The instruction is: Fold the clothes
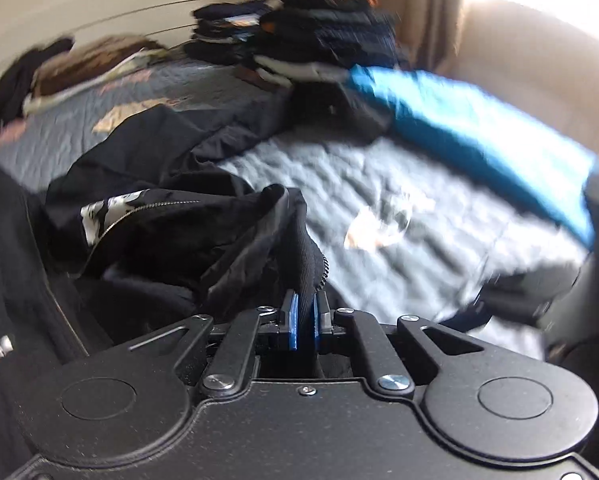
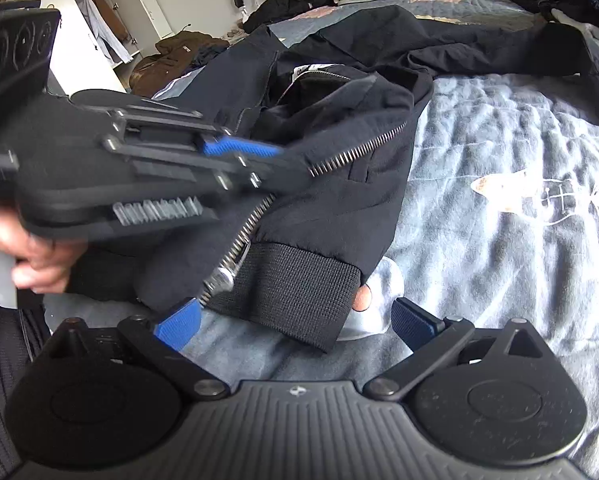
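Jacket (image 2: 339,160) front pinched by left gripper (image 1: 304,320) for folding; right gripper (image 2: 295,320) spread wide at six o'clock by its hem.

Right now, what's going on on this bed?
A person holding a gripper in each hand is working on a black zip-up jacket spread on a grey quilt. The left gripper is shut on the jacket's front edge by the zipper. The right gripper is open, its pads either side of the ribbed hem, gripping nothing. The jacket is rumpled, not yet folded. Stacks of folded clothes sit at the far end of the bed.
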Demonstrator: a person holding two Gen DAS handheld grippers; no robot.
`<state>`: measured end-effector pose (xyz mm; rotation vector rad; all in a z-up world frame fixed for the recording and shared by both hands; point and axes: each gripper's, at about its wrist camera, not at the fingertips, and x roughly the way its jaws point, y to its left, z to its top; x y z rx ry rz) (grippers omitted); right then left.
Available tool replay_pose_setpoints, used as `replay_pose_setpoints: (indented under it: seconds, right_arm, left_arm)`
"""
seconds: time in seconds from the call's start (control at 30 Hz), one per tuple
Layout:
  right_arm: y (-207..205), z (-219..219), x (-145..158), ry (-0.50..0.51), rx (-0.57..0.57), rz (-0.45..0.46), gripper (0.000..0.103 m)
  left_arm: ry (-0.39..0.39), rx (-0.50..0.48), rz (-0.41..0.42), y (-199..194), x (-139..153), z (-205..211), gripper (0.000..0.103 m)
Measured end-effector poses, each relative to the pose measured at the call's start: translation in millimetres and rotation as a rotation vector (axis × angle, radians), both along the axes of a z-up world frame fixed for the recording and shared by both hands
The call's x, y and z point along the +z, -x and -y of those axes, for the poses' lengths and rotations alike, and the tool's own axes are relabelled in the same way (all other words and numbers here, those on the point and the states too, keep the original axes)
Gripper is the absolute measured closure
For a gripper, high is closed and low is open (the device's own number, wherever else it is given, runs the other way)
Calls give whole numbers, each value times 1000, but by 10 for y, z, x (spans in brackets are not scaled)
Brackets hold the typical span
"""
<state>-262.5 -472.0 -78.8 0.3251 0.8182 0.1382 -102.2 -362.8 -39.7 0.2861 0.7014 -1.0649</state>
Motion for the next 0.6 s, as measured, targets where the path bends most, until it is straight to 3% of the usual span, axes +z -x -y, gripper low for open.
replay_pose_setpoints:
  seconds: [0.1, 0.23, 0.33, 0.4, 0.5, 0.53, 0.6]
  right_arm:
    - [19, 0, 61, -14, 8, 33, 2]
    - [90, -6, 225, -33, 15, 113, 2]
    - [170, -25, 340, -48, 25, 170, 2]
    - [213, -42, 390, -52, 35, 199, 2]
    - [221, -64, 418, -60, 49, 220, 2]
    - [213, -78, 412, -56, 50, 218, 2]
    - [196, -120, 396, -39, 51, 203, 2]
  left_arm:
    - [204, 69, -189, -223, 198, -353, 96]
    - [468, 174, -418, -487, 205, -884, 96]
    - [558, 295, -521, -620, -4, -1288, 96]
    - [531, 412, -579, -683, -244, -1500, 96]
    - [320, 587, -620, -743, -617, -1617, 94]
    - [267, 623, -618, -751, -698, -1638, 93]
    - [238, 645, -617, -739, -775, -1679, 92]
